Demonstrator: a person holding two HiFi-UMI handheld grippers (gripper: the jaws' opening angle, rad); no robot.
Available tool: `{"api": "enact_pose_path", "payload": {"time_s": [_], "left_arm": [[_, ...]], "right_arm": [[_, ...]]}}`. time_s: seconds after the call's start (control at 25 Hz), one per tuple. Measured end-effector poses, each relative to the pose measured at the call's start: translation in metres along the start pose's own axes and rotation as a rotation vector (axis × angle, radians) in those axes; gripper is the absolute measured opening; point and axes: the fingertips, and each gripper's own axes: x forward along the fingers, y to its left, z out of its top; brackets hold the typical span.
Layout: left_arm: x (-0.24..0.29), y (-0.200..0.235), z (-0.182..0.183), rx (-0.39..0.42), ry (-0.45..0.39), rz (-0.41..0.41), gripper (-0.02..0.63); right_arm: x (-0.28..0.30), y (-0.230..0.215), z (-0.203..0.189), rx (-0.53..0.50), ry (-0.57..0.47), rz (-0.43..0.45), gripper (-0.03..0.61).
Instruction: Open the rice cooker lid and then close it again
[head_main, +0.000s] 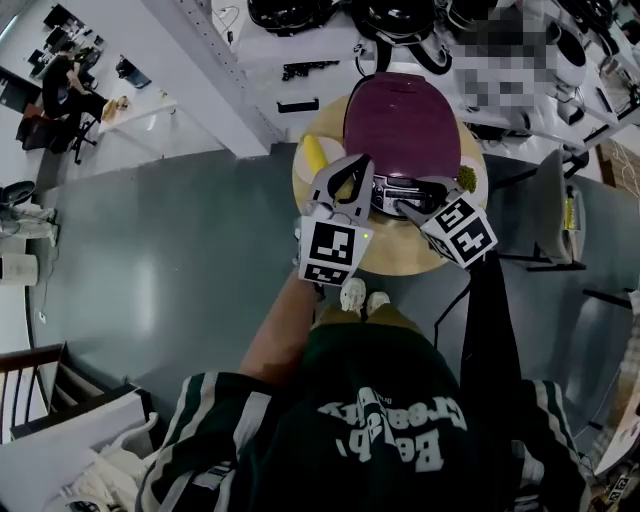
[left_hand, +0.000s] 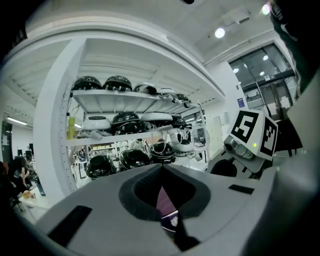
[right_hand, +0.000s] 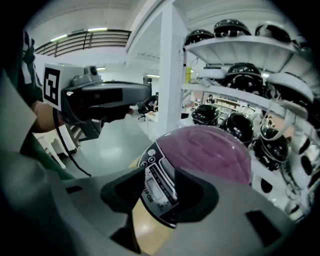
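The rice cooker (head_main: 400, 125) stands on a round wooden table (head_main: 400, 255), its purple lid (right_hand: 210, 155) down. A dark control panel (right_hand: 157, 182) faces me on its front. My left gripper (head_main: 352, 168) hovers at the cooker's front left, and my right gripper (head_main: 405, 200) is over the panel at the front. In the left gripper view the left gripper (left_hand: 162, 170) has its jaw tips touching, with only a sliver of the purple cooker (left_hand: 164, 200) seen past them. The right gripper (right_hand: 160, 185) is open, and the panel shows in the gap between its jaws.
A yellow item (head_main: 314, 155) lies on the table left of the cooker, a green one (head_main: 466, 178) on its right. A grey chair (head_main: 558, 205) stands to the right. White shelves (left_hand: 115, 100) of black helmets lie behind the table. Grey floor (head_main: 160, 260) spreads to the left.
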Motion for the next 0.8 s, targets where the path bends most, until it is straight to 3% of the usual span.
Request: {"api": "enact_pose_path", "payload": {"time_s": [0.24, 0.4, 0.8], "left_arm": [[0.010, 0.013, -0.006, -0.029, 0.002, -0.060, 0.000], [0.016, 0.018, -0.008, -0.022, -0.003, -0.079, 0.002], [0.022, 0.029, -0.011, -0.021, -0.006, -0.101, 0.000]], "right_arm": [[0.015, 0.001, -0.010, 0.033, 0.094, -0.011, 0.195], [0.015, -0.004, -0.011, 0.070, 0.096, -0.029, 0.181], [0.015, -0.011, -0.010, 0.048, 0.143, -0.064, 0.186]]}}
